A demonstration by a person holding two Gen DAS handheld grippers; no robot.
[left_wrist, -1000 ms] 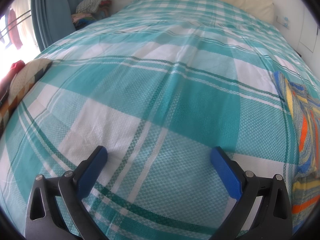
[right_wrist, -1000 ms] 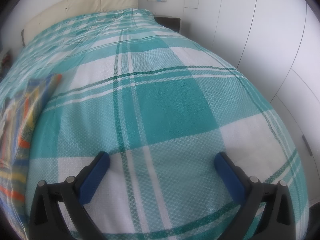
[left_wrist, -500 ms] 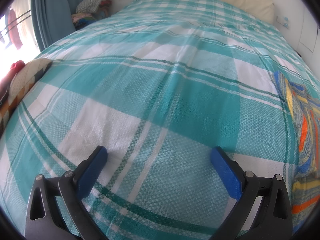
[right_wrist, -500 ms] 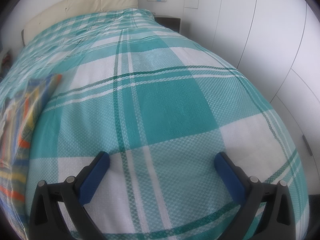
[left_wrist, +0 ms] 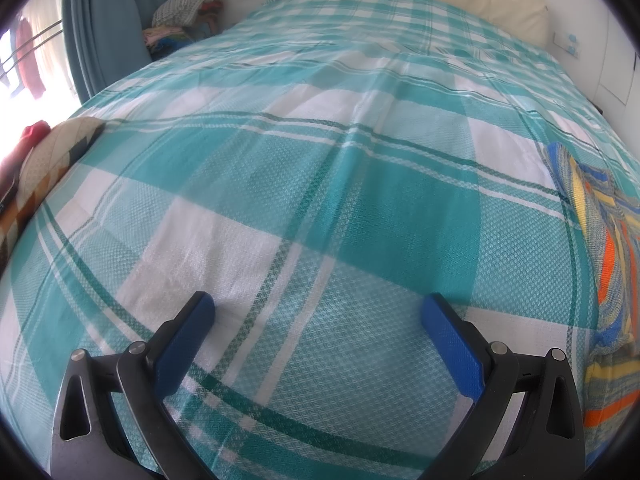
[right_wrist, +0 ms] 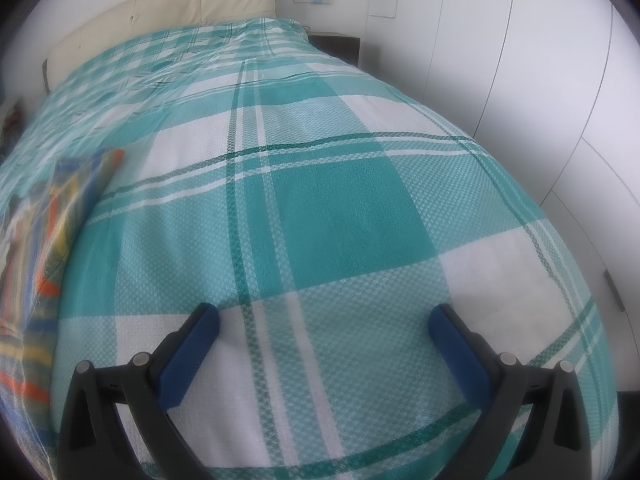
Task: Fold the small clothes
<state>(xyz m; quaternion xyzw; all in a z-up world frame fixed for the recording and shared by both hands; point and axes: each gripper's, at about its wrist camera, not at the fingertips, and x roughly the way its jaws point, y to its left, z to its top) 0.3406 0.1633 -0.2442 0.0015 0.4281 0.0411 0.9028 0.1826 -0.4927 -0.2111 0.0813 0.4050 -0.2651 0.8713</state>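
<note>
A small striped garment (left_wrist: 608, 264) in blue, yellow, orange and grey lies on the teal checked bedspread (left_wrist: 320, 168), at the right edge of the left wrist view. The same garment (right_wrist: 44, 240) shows at the left edge of the right wrist view. My left gripper (left_wrist: 318, 312) hovers low over the bedspread to the left of the garment, open, with nothing between its blue fingers. My right gripper (right_wrist: 324, 322) hovers to the right of the garment, also open and holding nothing. Neither gripper touches the garment.
A patterned cushion (left_wrist: 44, 176) lies at the bed's left edge. A pile of clothes (left_wrist: 180, 20) sits by the blue curtain (left_wrist: 108, 32). A cream headboard (right_wrist: 160, 16) is at the far end, and white wardrobe doors (right_wrist: 540, 80) stand to the right.
</note>
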